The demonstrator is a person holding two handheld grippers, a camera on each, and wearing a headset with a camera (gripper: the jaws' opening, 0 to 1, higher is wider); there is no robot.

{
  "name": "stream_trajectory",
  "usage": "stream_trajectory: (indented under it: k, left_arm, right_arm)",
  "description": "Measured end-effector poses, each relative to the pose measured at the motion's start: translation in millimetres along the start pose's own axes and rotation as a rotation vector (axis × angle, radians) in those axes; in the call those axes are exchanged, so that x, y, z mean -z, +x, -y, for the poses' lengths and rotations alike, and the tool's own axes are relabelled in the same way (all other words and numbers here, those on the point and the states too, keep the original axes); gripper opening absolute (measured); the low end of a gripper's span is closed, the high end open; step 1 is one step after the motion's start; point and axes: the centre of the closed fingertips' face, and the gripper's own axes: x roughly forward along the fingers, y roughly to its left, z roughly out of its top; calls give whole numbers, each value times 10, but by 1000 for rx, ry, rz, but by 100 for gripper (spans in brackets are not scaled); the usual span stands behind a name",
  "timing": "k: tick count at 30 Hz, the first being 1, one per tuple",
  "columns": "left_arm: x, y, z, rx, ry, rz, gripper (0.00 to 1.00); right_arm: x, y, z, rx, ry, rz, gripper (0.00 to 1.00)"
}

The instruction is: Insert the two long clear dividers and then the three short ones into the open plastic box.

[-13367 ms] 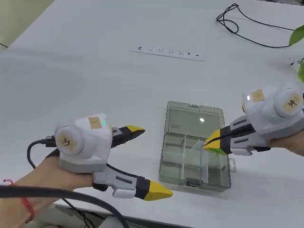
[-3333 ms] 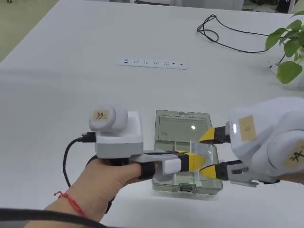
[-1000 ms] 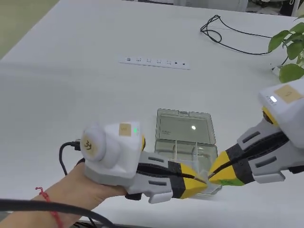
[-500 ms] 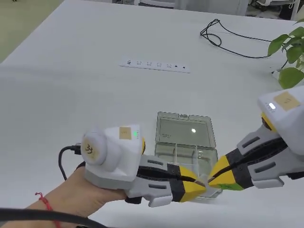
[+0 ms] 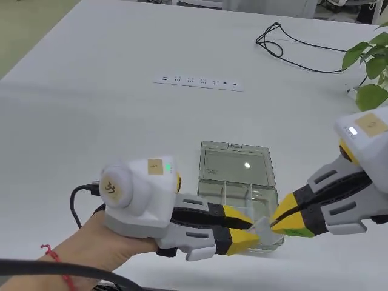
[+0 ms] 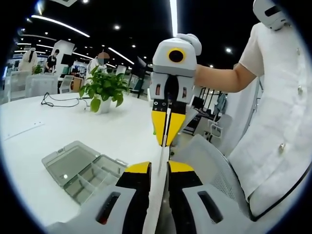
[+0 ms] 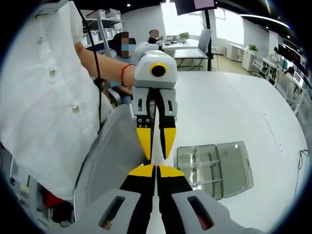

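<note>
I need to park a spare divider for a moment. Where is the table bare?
Free: the wide table stretch left of the box, and the band between the box lid and the power strip. Crowded: the box's near edge, where left gripper and right gripper hold the clear divider.

white table [image 5: 91,73], mesh chair [image 7: 109,161], ceiling lights [image 6: 171,9]
</note>
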Motion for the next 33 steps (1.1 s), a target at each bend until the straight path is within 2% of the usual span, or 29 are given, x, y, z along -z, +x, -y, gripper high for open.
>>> stream_trajectory:
  k: [8, 18, 23, 33]
  left_arm:
    - [37, -74, -75, -40, -7, -1, 16]
    - [109, -194, -201, -99, -5, -19, 28]
    - [146, -267, -293, -143, 4, -27, 39]
    - [243, -385, -425, -197, 2, -51, 55]
  right_arm:
    - [77, -30, 81, 28, 10, -19, 3]
    - [169, -56, 196, 60, 15, -44, 3]
    - [224, -73, 268, 80, 20, -61, 3]
    - [320, -88, 415, 107, 15, -100, 3]
